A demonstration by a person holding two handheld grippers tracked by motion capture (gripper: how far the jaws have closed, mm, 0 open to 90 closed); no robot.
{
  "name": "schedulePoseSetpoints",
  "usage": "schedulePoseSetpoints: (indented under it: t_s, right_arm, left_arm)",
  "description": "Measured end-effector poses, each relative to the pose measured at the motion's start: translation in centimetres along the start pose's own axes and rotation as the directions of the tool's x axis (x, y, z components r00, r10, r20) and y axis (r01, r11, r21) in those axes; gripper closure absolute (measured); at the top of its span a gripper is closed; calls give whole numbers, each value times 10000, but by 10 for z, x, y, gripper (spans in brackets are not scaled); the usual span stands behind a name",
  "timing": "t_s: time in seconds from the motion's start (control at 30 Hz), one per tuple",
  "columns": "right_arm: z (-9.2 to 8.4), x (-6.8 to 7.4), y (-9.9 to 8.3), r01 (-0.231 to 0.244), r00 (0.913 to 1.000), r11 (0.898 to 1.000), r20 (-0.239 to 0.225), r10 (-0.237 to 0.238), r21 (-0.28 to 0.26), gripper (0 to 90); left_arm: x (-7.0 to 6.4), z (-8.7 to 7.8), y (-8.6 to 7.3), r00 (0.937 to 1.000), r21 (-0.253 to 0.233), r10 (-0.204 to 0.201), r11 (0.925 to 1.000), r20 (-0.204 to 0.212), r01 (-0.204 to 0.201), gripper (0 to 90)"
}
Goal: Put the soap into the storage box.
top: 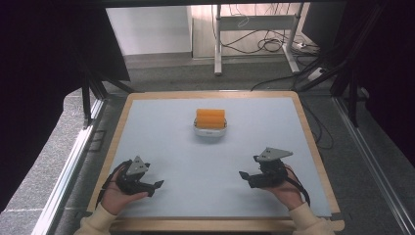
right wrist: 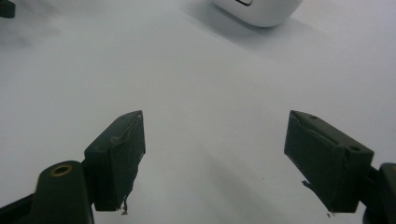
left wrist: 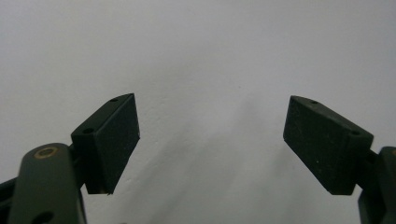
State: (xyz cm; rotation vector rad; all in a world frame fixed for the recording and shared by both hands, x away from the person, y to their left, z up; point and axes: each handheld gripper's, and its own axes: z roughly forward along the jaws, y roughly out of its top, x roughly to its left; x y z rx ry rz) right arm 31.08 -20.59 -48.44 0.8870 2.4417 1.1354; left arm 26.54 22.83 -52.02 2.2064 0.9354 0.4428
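Note:
A white holder [top: 210, 130] with orange cylinders [top: 210, 116] lying on top of it stands at the middle of the pale blue mat [top: 161, 132], toward the far side. My left gripper [top: 156, 186] rests low at the near left, held in a hand, its jaws open over bare mat [left wrist: 210, 56] with nothing between them [left wrist: 210, 140]. My right gripper [top: 243, 176] is at the near right, pointing left and inward. Its jaws are open and hold nothing [right wrist: 215, 158], and the white holder's rounded base [right wrist: 261, 11] lies well ahead of them.
A wooden rim [top: 210, 94] borders the mat. Beyond the table are a white metal frame [top: 218, 44] and loose cables [top: 271, 46] on the floor. Black curtains [top: 44, 58] hang at both sides.

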Motion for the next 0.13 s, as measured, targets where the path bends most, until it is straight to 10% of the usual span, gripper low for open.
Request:
schedulePoseSetpoints:
  t_s: [0.13]
  right_arm:
    - [-2,-1,-4,-150,9999,9999,-19,149,-48,182]
  left_arm:
    - [0,2,1,10000,79,-29,10000,-5,29,185]
